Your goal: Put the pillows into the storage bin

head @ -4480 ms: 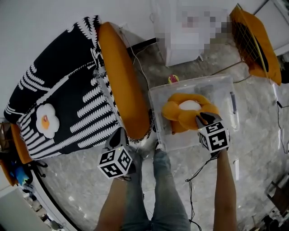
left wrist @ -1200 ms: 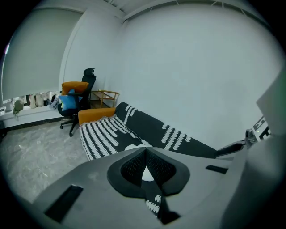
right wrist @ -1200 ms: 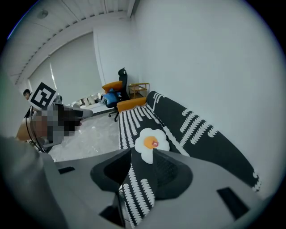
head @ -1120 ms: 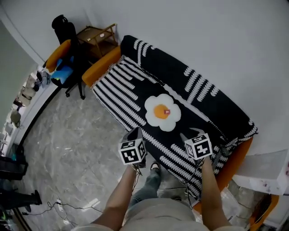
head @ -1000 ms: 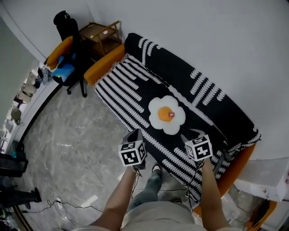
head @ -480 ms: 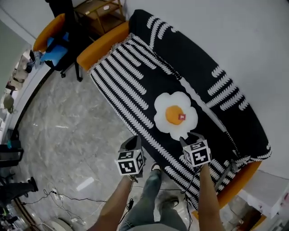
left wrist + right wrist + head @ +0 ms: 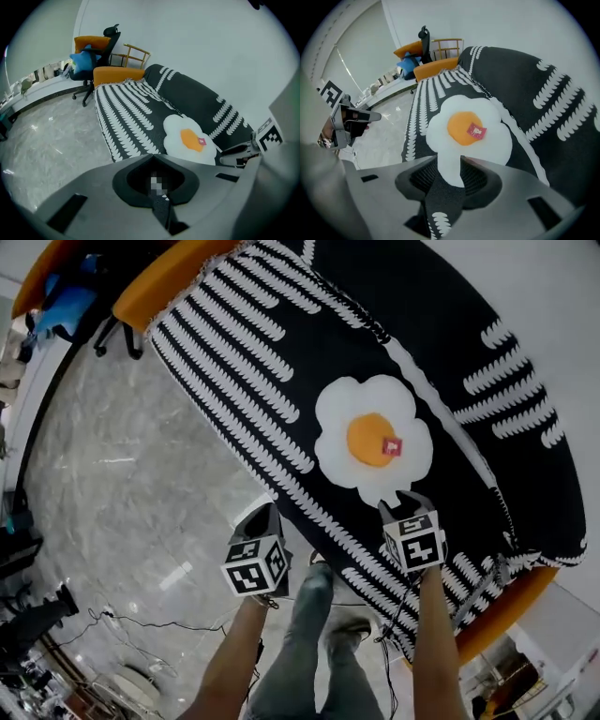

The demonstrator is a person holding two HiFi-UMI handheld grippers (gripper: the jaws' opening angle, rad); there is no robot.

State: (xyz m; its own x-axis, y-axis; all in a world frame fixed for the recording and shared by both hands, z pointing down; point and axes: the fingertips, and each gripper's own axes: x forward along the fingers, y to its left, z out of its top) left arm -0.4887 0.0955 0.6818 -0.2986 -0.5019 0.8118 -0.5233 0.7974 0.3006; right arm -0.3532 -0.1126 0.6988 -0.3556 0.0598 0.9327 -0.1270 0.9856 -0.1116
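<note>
The egg pillow (image 7: 375, 439) lies flat on the sofa (image 7: 246, 338) seat. My right gripper (image 7: 401, 502) is straight behind it, jaws apart, with the pillow's near lobe showing in their gap. The pillow is roundish, with no long axis to line up on. My left gripper (image 7: 265, 516), jaws together, hangs off the sofa's front edge, farther away. I judge it the right's grab.

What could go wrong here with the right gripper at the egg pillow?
1. The right gripper's open jaws straddle only the near edge of the egg pillow. Such a thin bite may slip once the pillow is lifted.
2. The black sofa cover also shows between the jaws, so closing might pinch it and drag it along.
</note>
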